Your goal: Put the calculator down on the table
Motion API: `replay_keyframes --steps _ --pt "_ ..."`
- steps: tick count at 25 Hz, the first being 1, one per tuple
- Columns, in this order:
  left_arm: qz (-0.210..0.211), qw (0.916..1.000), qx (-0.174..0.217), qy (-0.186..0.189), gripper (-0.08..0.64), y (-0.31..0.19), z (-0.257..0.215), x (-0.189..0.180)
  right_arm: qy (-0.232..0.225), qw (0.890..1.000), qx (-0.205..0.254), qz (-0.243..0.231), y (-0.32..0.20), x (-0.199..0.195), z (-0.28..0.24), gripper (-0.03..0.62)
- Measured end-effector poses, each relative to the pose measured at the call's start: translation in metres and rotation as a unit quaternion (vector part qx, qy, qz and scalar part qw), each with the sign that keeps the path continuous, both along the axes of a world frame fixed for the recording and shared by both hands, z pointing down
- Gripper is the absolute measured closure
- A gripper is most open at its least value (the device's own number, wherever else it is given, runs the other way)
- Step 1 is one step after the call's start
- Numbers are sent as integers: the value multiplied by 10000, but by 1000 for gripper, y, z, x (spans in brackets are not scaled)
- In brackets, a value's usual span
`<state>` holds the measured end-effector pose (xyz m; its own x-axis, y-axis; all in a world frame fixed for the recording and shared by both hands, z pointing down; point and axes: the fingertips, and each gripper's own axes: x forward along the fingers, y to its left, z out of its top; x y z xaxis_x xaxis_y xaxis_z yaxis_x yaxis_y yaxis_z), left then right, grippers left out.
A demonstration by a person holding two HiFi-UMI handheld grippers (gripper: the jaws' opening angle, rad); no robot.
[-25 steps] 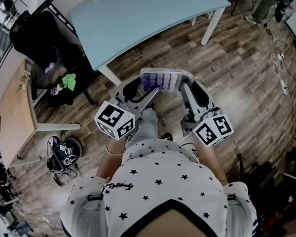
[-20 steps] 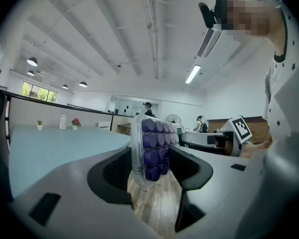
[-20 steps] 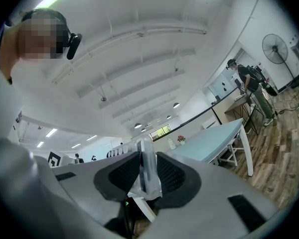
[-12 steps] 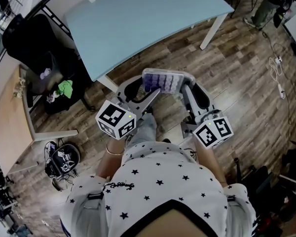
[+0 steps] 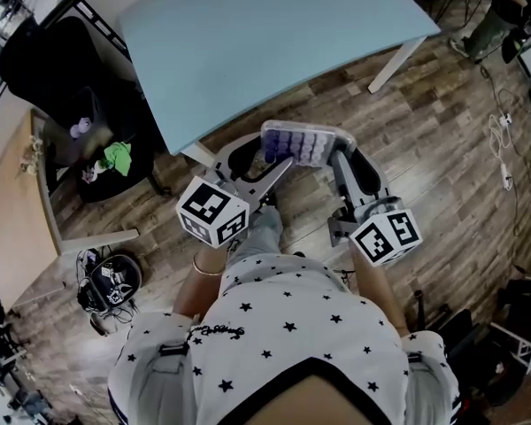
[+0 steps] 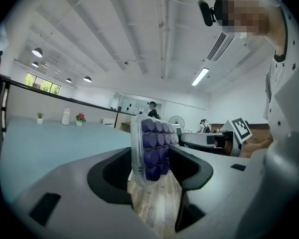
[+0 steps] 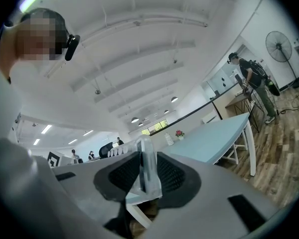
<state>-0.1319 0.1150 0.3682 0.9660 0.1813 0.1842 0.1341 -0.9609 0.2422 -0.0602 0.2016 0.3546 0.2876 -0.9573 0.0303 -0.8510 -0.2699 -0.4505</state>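
Holding the calculator over wood floor, short of the blue surface. Clamped on its opposite ends with left tool and right tool. Likely light, stiff, slick; best gripped by edges, off the keys.

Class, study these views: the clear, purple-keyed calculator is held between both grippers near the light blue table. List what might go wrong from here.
1. The clear-cased calculator with purple keys hangs over the wooden floor, short of the light blue table; a slip would likely drop it there.
2. The left gripper and right gripper each pinch only one end, so uneven motion might twist it loose.
3. The table's edge is close ahead; it may get knocked.
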Motion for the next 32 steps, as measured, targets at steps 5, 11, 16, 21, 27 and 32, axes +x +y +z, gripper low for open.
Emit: replay_keyframes --steps 5,11,16,21,27,32 --pt "4 10000 -27 26 319 -24 0 11 -34 10000 -38 1 -24 11 0 489" --pt "161 9997 -125 93 318 -46 0 32 -54 9998 -101 152 -44 29 -2 489" --pt "248 9995 -191 91 318 -60 3 45 -109 9995 -165 250 -58 42 1 489" --pt "199 9996 -179 118 318 -82 2 52 -68 9997 -171 170 -80 49 -1 489" --pt "188 9995 -174 182 318 -108 1 63 23 9997 -145 172 -107 59 -3 489" --pt "210 9995 -130 219 318 -123 -3 74 24 9997 -107 198 -121 70 -6 489"
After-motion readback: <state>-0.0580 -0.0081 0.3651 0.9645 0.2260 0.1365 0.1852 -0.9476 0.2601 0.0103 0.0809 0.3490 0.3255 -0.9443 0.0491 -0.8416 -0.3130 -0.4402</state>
